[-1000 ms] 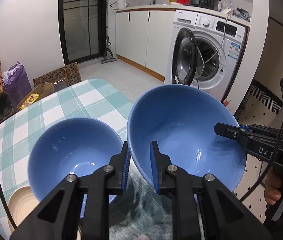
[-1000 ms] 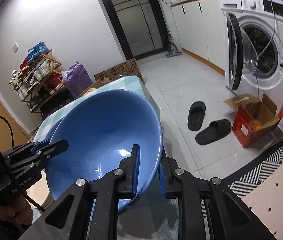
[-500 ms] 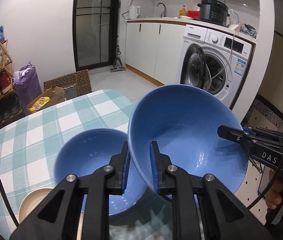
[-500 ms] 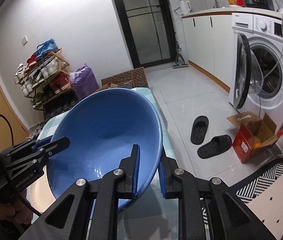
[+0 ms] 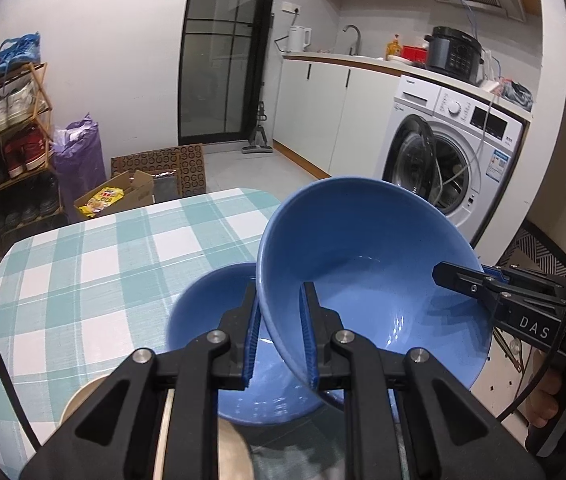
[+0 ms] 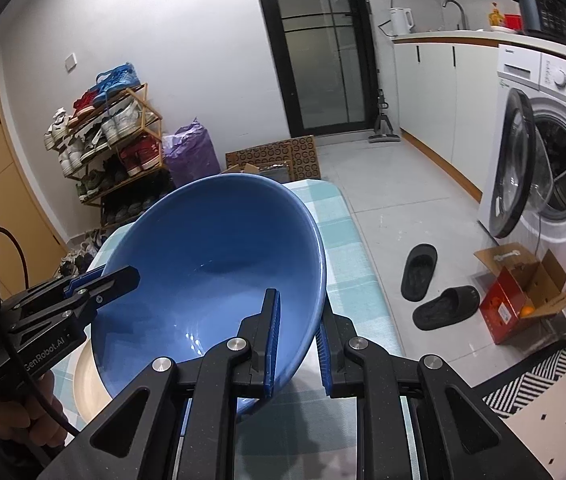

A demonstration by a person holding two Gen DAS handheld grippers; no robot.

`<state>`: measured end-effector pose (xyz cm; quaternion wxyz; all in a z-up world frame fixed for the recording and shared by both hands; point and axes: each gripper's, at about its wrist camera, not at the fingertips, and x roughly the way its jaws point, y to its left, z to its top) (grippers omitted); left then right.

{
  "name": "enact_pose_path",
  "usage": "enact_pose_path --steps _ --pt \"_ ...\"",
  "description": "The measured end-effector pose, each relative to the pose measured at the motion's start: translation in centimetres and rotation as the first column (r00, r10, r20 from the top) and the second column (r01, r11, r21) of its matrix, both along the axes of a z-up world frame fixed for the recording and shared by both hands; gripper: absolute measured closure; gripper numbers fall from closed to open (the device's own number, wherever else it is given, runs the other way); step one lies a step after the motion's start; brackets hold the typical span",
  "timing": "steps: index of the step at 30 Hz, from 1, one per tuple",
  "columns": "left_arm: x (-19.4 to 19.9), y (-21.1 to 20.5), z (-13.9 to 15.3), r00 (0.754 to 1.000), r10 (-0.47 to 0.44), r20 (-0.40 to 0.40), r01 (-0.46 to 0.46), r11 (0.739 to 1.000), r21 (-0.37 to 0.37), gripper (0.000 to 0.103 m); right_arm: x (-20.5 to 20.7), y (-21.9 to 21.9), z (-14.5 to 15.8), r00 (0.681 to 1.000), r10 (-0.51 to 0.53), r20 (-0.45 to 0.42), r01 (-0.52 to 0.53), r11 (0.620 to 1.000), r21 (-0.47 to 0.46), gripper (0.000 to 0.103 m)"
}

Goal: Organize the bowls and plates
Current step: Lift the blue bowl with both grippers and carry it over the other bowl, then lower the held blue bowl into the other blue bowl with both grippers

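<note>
Gripping: left tongs [image 5: 279, 334] and right tongs [image 6: 298, 344] pinch opposite rims of large blue bowl [image 5: 367, 276]
Below: smaller blue bowl [image 5: 211, 312] on counter [image 5: 95, 272]

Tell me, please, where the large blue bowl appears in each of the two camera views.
Left wrist view: large blue bowl right of centre, tilted, overlapping a smaller blue bowl.
Right wrist view: large blue bowl left of centre, tilted, above the checked tablecloth.
Shared landmark: washing machine, at right in both.
</note>
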<state>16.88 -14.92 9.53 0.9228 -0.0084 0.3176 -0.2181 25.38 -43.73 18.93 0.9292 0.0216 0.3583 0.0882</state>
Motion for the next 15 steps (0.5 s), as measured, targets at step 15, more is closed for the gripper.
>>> enact_pose_path --steps 15 --pt "1.3 4.6 -1.9 0.996 0.087 -0.036 -0.088 0.996 -0.027 0.086 3.3 5.7 -1.6 0.997 0.064 -0.043 -0.065 0.997 -0.035 0.086"
